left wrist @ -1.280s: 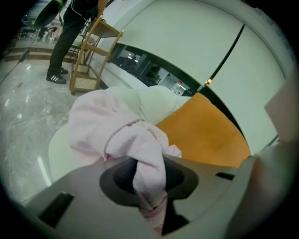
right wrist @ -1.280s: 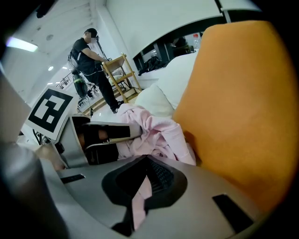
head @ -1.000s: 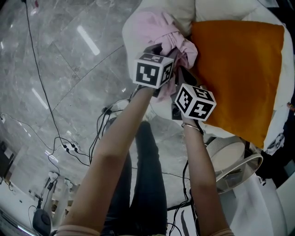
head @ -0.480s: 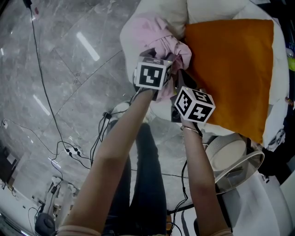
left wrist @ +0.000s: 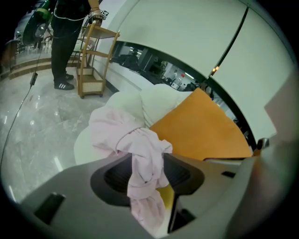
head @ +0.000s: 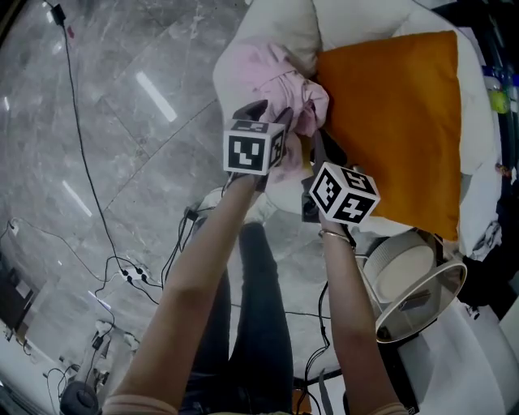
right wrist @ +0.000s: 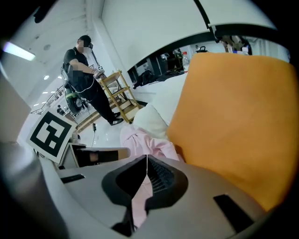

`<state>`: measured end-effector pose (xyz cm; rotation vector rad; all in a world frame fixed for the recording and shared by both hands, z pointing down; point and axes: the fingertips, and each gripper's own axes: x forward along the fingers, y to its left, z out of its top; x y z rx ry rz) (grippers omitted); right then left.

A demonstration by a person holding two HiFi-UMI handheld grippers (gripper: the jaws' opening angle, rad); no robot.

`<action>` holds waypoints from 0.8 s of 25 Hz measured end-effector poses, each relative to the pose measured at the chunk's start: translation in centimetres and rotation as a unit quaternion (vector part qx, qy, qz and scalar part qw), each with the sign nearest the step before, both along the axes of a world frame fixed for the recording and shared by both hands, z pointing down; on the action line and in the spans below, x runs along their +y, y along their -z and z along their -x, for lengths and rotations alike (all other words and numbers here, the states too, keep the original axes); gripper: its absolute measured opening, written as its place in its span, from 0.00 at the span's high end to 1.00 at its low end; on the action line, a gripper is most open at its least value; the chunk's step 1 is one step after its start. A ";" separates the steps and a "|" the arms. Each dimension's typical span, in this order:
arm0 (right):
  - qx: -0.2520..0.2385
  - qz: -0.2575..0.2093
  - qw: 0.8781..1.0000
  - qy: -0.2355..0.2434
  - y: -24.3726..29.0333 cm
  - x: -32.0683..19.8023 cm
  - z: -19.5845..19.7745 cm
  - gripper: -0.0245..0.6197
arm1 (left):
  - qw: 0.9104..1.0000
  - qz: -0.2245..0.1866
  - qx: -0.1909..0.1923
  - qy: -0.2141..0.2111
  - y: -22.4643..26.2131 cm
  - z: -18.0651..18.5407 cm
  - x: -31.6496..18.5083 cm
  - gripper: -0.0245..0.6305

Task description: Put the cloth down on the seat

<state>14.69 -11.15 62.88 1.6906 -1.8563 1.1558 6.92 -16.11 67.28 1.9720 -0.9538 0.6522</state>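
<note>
A grey marble floor (head: 122, 121) strewn with cables (head: 89, 203) lay under a white padded seat (head: 276, 24), with an orange cushion (head: 389, 121) propped across its right side. In the background a person (right wrist: 86, 79) stood beside a wooden rack (left wrist: 93, 60).

The pink cloth (head: 272, 73) was bunched on the seat's left part, against the cushion's edge. The left gripper (left wrist: 147, 162) had just been opening its jaws, and they stood wide apart. A fold of the cloth drooped loosely between them, with neither pad pressing on it. Compared with a second earlier, its marker cube sat a little further back from the heap.

The right gripper (right wrist: 146, 161) was different. Its jaws met at the tips and seemed to pinch a thin strip of the pink fabric.

By the look of it, the cloth was already resting on the seat and half let go. The right side's release, and freeing the fold from the left jaws, appeared to be what remained.
</note>
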 end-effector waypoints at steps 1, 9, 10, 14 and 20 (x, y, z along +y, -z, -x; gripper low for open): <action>-0.001 -0.003 1.000 -0.003 0.6 0.1 0.0 0.95 | 1.000 -0.001 0.003 -0.003 0.6 0.1 0.2 0.64; -0.017 -0.033 0.999 0.010 6.5 0.1 1.1 0.95 | 0.999 -0.027 0.019 -0.029 6.7 1.3 1.0 0.73; -0.021 -0.037 0.999 0.012 7.3 0.1 1.3 0.95 | 0.999 -0.034 0.019 -0.030 7.6 1.4 1.0 0.77; -0.025 -0.056 0.998 0.016 11.0 0.4 1.9 0.95 | 0.997 -0.060 0.023 -0.032 11.7 2.2 1.3 0.87; -0.019 -0.103 0.994 0.014 17.7 0.5 2.1 0.95 | 0.991 -0.122 0.042 -0.040 19.3 3.2 0.6 0.93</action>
